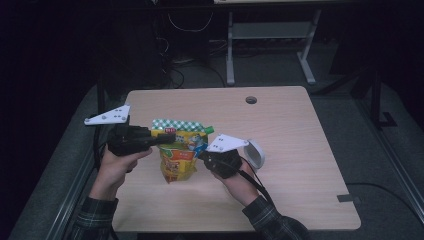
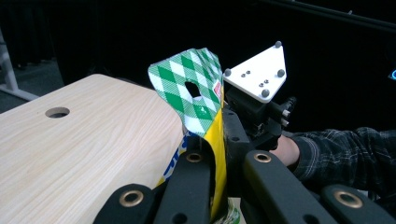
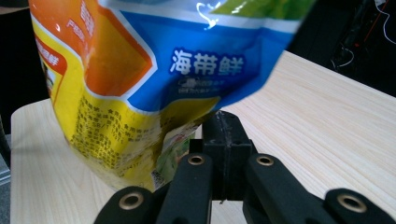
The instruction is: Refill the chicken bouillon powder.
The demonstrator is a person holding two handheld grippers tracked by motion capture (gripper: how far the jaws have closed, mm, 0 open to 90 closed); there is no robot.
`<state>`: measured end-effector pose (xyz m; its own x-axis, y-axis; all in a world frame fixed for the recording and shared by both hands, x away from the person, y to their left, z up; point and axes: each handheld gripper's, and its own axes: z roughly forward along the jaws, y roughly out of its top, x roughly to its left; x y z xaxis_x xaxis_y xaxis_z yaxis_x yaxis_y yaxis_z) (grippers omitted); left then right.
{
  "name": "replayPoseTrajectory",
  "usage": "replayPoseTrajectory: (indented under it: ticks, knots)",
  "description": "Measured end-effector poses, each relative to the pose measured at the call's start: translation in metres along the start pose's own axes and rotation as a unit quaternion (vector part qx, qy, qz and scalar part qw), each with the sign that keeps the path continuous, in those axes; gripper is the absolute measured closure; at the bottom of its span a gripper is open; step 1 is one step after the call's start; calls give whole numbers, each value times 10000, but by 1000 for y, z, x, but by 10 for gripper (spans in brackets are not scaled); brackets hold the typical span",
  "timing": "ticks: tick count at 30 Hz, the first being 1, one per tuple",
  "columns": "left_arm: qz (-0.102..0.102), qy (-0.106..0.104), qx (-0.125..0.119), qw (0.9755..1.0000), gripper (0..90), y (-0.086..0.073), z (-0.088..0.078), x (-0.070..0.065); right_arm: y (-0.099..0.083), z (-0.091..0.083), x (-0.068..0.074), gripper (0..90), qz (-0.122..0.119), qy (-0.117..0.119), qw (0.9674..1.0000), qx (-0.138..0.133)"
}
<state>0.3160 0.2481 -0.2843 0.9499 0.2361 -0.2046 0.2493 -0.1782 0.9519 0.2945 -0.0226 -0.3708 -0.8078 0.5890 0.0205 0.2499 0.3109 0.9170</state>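
The snack pouch [image 1: 179, 152] hangs above the worktop [image 1: 280, 150], pinched between both grippers: left gripper [image 1: 162, 138] jaws clamp its checked top edge, right gripper [image 1: 204, 155] jaws clamp one side, keeping it taut.

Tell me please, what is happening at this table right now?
A person holds a gripper in each hand and lifts a yellow snack bag above the wooden table. The left gripper is shut on the bag's edge below its green checked top. The right gripper is shut, at the bag's other side. A roll of tape lies nearby.
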Motion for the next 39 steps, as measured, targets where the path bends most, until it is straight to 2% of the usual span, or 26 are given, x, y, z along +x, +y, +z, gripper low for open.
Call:
replayPoseTrajectory:
  ticks: [6, 12, 24, 27, 39]
  knots:
    - [13, -12, 45, 10000, 900, 8, 4, -2, -2, 1, 6, 898, -122, -65, 9999, -80]
    - [40, -28, 97, 9999, 900, 14, 6, -3, -2, 1, 14, 898, -103, -51, 9999, -98]
    - [-37, -80, 152, 9998, 900, 18, 8, -1, -5, 11, 32, 898, -81, -96, 9997, -224]
    - [-15, -94, 237, 9997, 900, 21, 12, -3, -6, 12, 36, 898, -180, -172, 9993, -297]
    - [30, -92, 556, 9984, 900, 30, 33, 0, -16, 15, 45, 898, -146, -323, 9986, -397]
